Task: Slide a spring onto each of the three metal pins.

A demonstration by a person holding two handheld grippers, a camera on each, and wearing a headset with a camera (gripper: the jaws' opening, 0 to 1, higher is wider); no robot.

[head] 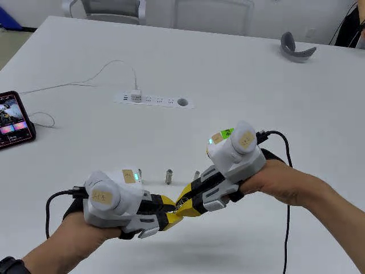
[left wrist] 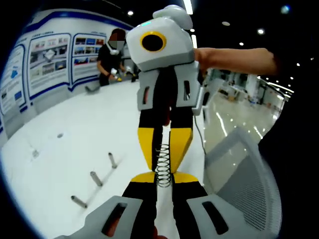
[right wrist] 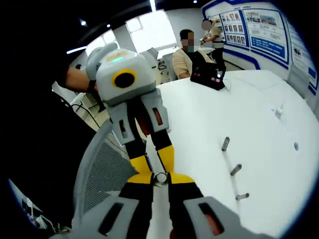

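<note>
The two grippers meet tip to tip just above the near part of the white table [head: 239, 74]. A small metal spring [left wrist: 163, 167] runs lengthwise between them. My left gripper [left wrist: 164, 180] is shut on its near end. My right gripper [left wrist: 165, 145] comes in from above and closes on the far end. In the right gripper view the spring [right wrist: 160, 178] shows end-on as a ring between that gripper's [right wrist: 160, 179] yellow tips. Three short metal pins [head: 139, 173], [head: 169, 176], [head: 197, 174] stand upright in a row just behind the left gripper [head: 170, 214] and right gripper [head: 183, 205].
A white power strip [head: 154, 100] with a plugged charger lies mid-table, its cable trailing left. A phone [head: 12, 119] with a lit screen sits at the left edge. A grey curved band [head: 296, 50] rests far right. A mesh chair [left wrist: 249, 184] stands beside the table.
</note>
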